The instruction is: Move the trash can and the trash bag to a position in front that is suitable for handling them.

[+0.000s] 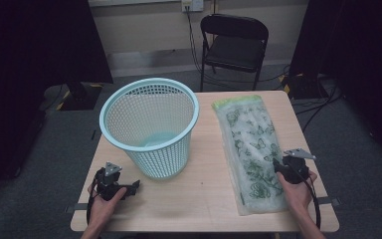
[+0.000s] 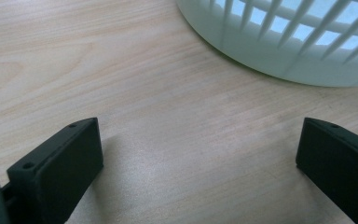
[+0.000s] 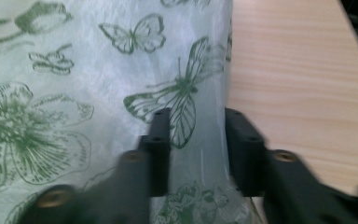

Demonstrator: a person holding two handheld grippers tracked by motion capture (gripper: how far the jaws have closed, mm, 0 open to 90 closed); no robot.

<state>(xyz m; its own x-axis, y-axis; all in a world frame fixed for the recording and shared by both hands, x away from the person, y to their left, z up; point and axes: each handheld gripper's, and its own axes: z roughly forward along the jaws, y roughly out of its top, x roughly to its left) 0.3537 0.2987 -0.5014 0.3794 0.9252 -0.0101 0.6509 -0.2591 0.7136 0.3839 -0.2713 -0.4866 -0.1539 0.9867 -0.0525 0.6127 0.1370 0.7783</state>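
Pale wooden worktop (image 1: 204,194), two hand-held tools at the near edge. Long, flat, translucent plastic bag printed with green butterflies and flowers (image 1: 251,149) lying lengthwise on the right half of the worktop, well apart from the pale blue plastic mesh wastebasket (image 1: 149,124) standing upright on the left half.

Right tool (image 1: 280,167) at the bag's right edge, near its close end. Jaws half spread, straddling the edge (image 3: 205,135) in the right gripper view; film visible in the gap, pads not pressing on it. Released, nothing held.

Left tool (image 2: 200,154) resting low over bare wood just beside the wastebasket's base, jaws wide apart, empty.

Step in hand, as judged: pinching the bag's edge for a lift. To do well: slide lower jaw under the film, keep edge centred in the gap, close fully before raising. Risk: thin film slipping out, or jaw scraping wood and bunching the plastic. Left tool well placed for steadying the wastebasket if needed.
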